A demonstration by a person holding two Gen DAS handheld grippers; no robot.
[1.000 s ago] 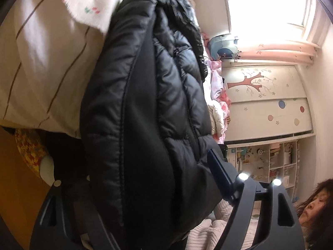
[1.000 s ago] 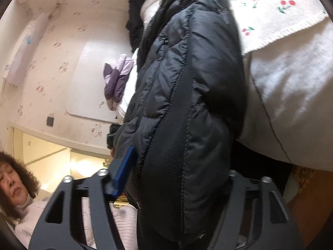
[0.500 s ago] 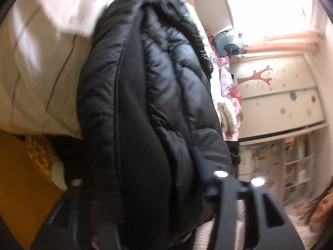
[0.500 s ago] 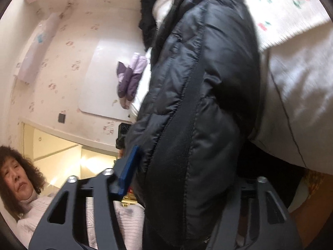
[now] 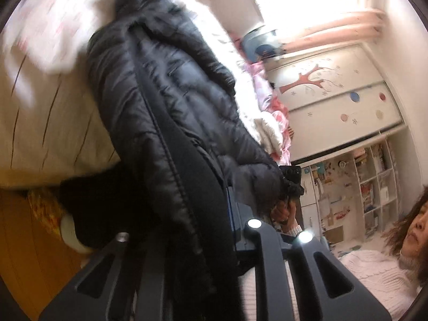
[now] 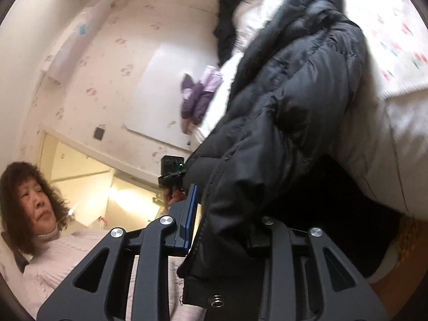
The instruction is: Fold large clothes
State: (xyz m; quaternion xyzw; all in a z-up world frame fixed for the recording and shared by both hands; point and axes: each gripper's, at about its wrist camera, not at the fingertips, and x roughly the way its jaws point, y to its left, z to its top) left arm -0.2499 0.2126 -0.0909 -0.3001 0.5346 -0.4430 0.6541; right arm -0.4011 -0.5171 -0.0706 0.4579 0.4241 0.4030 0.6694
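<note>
A black quilted puffer jacket (image 5: 165, 112) hangs over the edge of a bed with cream striped bedding (image 5: 48, 123). In the left wrist view, my left gripper (image 5: 187, 214) is shut on the jacket's lower hem, fabric bunched between the fingers. In the right wrist view the same jacket (image 6: 289, 112) fills the middle, and my right gripper (image 6: 222, 214) is shut on its hem near the zipper edge. Both fingertips are mostly hidden by fabric.
A white cherry-print blanket (image 6: 396, 34) lies on the bed. A purple garment (image 6: 198, 96) and pink clothes (image 5: 270, 107) lie further along it. A wardrobe with a tree picture (image 5: 334, 91) and shelves (image 5: 374, 187) stand behind. The person (image 6: 34, 203) is close by.
Both grippers have pulled the jacket's hem toward the person, away from the bed edge. The views have tilted and more of the room and person shows.
</note>
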